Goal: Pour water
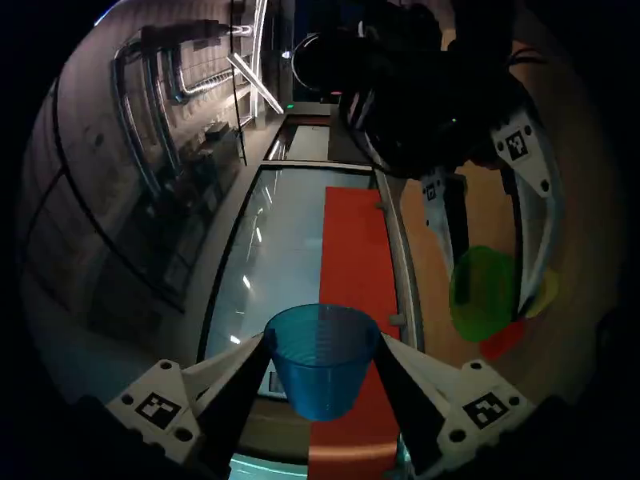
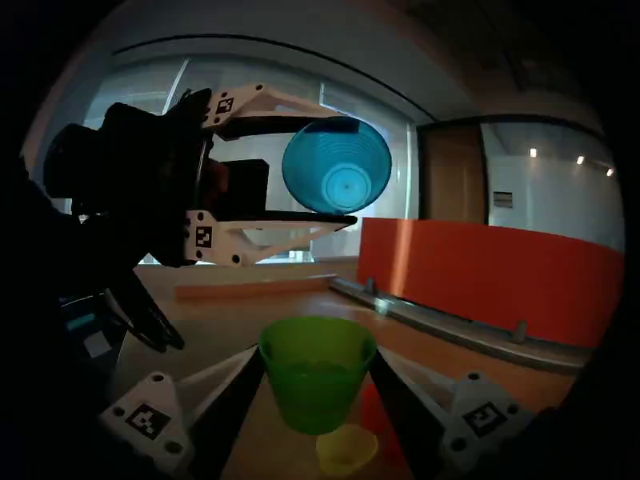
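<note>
Between the fingers of the right claw, closest in the right gripper view, a translucent green cup stands upright. Both fingers press on its sides, so the claw is narrowed onto it. The cup's lower part looks darker, though I cannot tell whether that is water. Just below it on the wooden desk sits a small yellow cup, and beside that is a red thing, too hidden behind the green cup to name.

Farther off and higher, the left claw reaches in from the left, turned so that one finger lies above the other. It grips a blue cup that is tipped onto its side in the air. The cup's mouth faces the camera and its round bottom shows through. It hangs above and beyond the green cup, not touching it. The left gripper view shows the same grip from behind: the blue cup sits pinched between both near fingers, and the room appears rolled over around it.

Beyond both cups, a metal rail runs along the far edge of the desk. Behind it stands an orange panel, and then a glass wall.
</note>
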Demonstrator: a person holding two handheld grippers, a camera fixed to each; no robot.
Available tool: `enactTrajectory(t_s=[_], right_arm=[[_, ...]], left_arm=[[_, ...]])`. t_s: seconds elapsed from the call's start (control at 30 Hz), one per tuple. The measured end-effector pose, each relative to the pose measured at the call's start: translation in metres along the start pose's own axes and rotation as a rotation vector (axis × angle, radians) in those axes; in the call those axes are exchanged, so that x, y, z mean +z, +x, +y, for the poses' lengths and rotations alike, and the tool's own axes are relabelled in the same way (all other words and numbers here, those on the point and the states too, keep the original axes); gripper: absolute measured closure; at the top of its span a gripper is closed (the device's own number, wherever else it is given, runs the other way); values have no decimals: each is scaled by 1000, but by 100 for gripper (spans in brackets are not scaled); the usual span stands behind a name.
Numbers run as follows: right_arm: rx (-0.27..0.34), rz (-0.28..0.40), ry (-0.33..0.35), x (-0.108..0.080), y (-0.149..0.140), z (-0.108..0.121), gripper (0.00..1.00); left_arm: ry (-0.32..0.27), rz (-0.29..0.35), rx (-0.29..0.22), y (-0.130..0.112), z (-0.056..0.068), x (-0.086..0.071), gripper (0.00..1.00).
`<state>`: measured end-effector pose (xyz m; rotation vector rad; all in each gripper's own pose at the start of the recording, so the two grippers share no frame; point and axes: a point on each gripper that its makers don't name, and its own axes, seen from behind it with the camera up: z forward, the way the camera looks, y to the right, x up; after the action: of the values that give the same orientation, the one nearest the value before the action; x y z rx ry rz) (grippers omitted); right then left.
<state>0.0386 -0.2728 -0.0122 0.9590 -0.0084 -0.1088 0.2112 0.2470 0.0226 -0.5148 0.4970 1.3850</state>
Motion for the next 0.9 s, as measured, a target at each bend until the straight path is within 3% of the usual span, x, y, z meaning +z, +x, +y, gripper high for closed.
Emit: enactTrajectory(t_s=[0.37,0.9], right_arm=[[1,6,-11,-7,0,1,9],[2,14,-32,-18,4,5,9]], left_arm=[[3,-17,-258,-11,5,-1,14],[35,-61,-495,-39,4,1,14]])
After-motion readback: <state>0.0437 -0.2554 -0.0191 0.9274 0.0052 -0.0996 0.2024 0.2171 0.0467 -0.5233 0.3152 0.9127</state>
